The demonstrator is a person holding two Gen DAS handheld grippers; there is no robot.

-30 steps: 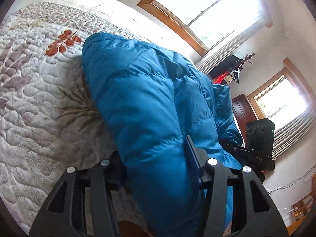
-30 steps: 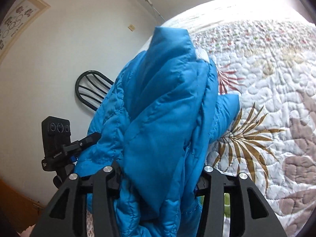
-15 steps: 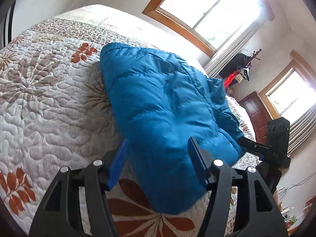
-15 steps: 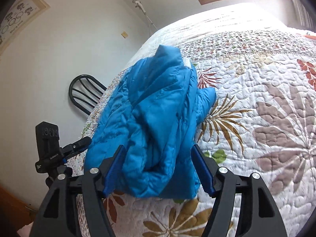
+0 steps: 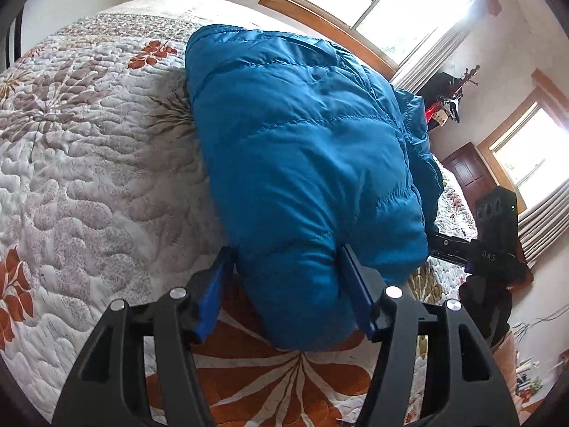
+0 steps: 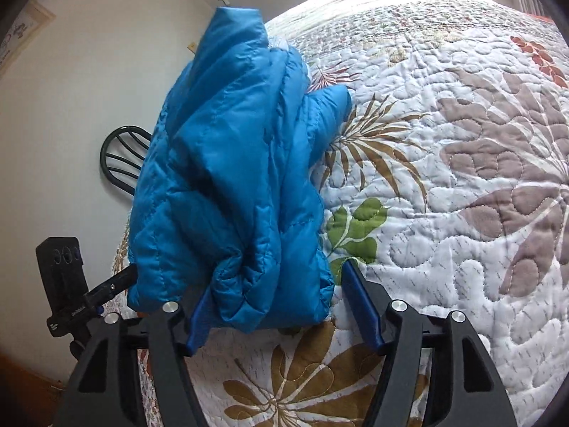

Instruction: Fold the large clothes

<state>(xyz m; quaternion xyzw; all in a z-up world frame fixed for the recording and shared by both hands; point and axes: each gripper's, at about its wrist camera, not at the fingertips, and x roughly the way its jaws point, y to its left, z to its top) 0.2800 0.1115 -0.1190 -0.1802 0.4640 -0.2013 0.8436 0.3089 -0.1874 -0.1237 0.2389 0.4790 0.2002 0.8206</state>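
Left wrist view shows you a floral quilted bedspread under two bright windows, with a dark wooden door beyond. The folded blue puffer jacket lies on the quilt and hides most of your right gripper. A black chair by the white wall is half covered too. Your left gripper sits low with fingers spread around the jacket's near end; the right gripper likewise straddles its edge, unclamped.
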